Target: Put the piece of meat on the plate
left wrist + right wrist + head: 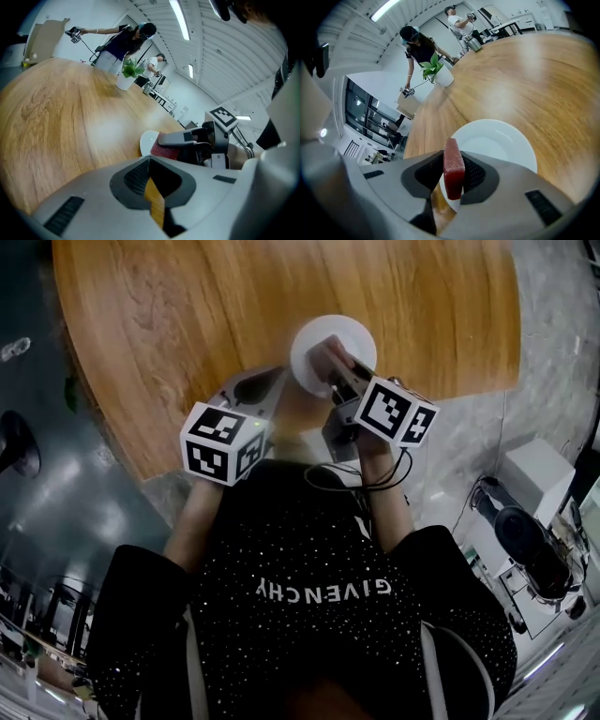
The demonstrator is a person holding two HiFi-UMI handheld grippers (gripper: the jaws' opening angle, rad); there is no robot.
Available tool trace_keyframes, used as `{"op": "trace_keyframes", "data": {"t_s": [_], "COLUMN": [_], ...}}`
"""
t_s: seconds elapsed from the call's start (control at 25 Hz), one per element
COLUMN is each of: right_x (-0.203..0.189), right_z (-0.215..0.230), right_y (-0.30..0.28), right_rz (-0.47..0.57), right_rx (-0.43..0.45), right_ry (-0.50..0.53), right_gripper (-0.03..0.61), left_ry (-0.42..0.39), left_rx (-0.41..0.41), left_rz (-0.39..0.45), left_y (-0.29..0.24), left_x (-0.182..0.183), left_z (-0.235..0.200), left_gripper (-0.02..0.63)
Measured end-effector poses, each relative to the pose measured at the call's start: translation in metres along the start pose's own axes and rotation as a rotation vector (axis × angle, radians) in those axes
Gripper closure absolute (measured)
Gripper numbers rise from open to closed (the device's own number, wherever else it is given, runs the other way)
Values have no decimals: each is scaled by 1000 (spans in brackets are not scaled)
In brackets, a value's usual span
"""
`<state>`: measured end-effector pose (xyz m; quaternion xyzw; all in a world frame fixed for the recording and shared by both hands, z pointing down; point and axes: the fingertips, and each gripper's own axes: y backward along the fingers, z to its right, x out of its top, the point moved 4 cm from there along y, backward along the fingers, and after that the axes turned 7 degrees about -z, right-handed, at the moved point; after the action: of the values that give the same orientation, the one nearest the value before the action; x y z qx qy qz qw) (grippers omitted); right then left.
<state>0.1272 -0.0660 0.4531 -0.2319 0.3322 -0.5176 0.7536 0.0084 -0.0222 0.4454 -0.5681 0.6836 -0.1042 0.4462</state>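
Observation:
A red slab, the piece of meat point(453, 168), stands on edge between the pads of my right gripper point(453, 177), which is shut on it. That gripper hangs over the near rim of the white plate point(499, 140) on the wooden table point(543, 79). In the head view the right gripper point(339, 371) covers part of the plate point(328, 338). My left gripper point(157, 199) is just to the left, its jaws a narrow gap apart with only table wood showing between them. From it I see the meat point(164, 153) under the right gripper's finger, beside the plate point(147, 139).
A potted plant point(439, 74) stands far across the table, also in the left gripper view as the plant point(129, 75). Several people work beyond it. The table's curved near edge point(150, 465) runs close to my body. Equipment point(530, 540) sits on the floor at right.

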Motion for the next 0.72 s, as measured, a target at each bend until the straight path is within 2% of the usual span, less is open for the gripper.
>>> {"op": "trace_keyframes", "data": {"t_s": [0.24, 0.4, 0.52, 0.64, 0.72], "right_x": [2, 4, 2, 2, 4], "right_z": [2, 0, -3, -2, -1], "right_y": [-8, -3, -2, -2, 2], "right_rz": [1, 9, -2, -10, 5], "right_rx": [-50, -136, -160, -161, -173], "right_ry": [19, 140, 209, 211, 207], "right_gripper": [479, 474, 418, 371, 367], "left_ry": [18, 13, 16, 14, 2], "left_rx": [-1, -14, -27, -30, -26], "left_rz": [3, 3, 5, 8, 7], "left_y": [-3, -5, -5, -7, -7], "left_x": [-2, -1, -1, 0, 0], "left_z": [-9, -3, -1, 1, 2], "left_gripper": [606, 606, 606, 606, 606]}}
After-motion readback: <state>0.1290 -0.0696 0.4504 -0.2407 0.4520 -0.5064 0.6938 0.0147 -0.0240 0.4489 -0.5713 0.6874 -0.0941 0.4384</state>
